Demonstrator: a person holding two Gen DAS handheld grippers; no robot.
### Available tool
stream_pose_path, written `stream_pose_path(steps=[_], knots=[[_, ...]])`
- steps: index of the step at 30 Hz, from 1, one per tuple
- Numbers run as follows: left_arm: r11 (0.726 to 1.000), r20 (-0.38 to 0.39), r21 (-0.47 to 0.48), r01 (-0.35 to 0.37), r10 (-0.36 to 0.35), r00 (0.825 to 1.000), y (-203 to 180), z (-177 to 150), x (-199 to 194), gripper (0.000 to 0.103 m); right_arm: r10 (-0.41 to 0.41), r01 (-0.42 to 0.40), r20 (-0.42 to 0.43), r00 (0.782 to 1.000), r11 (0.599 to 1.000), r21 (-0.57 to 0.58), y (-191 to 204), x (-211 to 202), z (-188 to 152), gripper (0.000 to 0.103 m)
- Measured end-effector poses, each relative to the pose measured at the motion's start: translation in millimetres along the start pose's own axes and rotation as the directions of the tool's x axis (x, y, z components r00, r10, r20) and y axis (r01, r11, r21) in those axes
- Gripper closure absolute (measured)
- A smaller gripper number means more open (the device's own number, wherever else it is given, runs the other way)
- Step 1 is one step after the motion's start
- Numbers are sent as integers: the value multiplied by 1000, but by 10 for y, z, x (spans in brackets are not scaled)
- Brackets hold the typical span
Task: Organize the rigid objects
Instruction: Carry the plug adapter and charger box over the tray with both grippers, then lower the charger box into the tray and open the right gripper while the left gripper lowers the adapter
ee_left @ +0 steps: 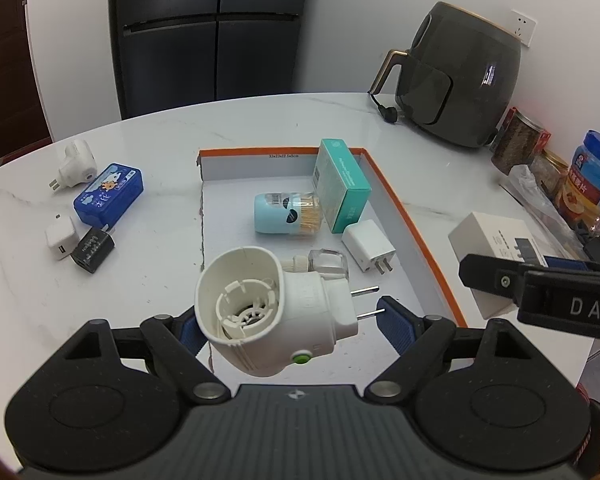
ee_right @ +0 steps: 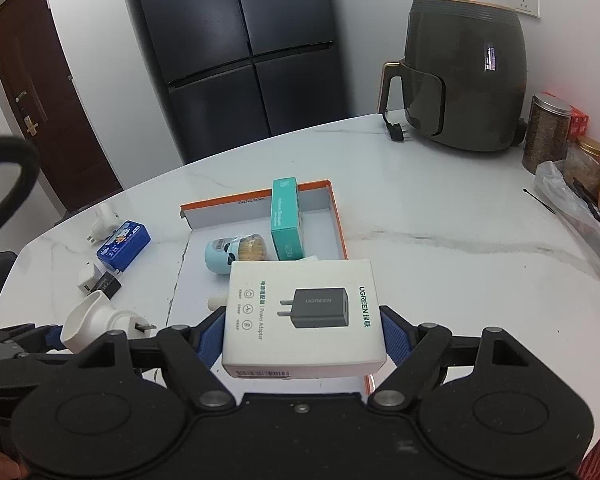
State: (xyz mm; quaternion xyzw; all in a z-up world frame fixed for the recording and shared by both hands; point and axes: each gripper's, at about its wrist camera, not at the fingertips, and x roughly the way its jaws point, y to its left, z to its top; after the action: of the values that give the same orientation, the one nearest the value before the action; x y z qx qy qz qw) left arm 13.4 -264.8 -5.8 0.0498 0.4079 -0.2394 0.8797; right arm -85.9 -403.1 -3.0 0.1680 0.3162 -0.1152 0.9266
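My left gripper (ee_left: pixel 290 322) is shut on a white plug-in vaporizer (ee_left: pixel 276 312), held above the near end of the orange-rimmed box lid (ee_left: pixel 416 216). My right gripper (ee_right: pixel 302 334) is shut on a white UGREEN adapter box (ee_right: pixel 300 316), held over the lid's near right edge (ee_right: pixel 338 216). In the lid lie a teal carton (ee_left: pixel 342 186), a light-blue toothpick jar (ee_left: pixel 286 214), a white charger (ee_left: pixel 370 246) and a clear bottle (ee_left: pixel 326 264). On the table to the left are a blue tin (ee_left: pixel 110 194), a white plug (ee_left: pixel 76 166), a small white charger (ee_left: pixel 60 236) and a black charger (ee_left: pixel 92 250).
A dark air fryer (ee_right: pixel 466 80) stands at the back right with its cord plug (ee_right: pixel 398 130) on the marble table (ee_right: pixel 440 220). Jars and a plastic bag (ee_right: pixel 568 152) crowd the right edge. A dark fridge (ee_right: pixel 240 40) stands behind the table.
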Motion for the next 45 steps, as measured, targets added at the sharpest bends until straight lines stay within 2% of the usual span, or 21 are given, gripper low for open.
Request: stream_pose_path(steps=[20,45], knots=[[997,-24,-63,-42,41,999,-39,-4,185,16,51,-53,-33,998,996,-72,-77,355,210,10],[994,-61,-86,-61,55,997,-86,1,440,16,81,-94,-97,992,987,-134,-43,927,387,10]])
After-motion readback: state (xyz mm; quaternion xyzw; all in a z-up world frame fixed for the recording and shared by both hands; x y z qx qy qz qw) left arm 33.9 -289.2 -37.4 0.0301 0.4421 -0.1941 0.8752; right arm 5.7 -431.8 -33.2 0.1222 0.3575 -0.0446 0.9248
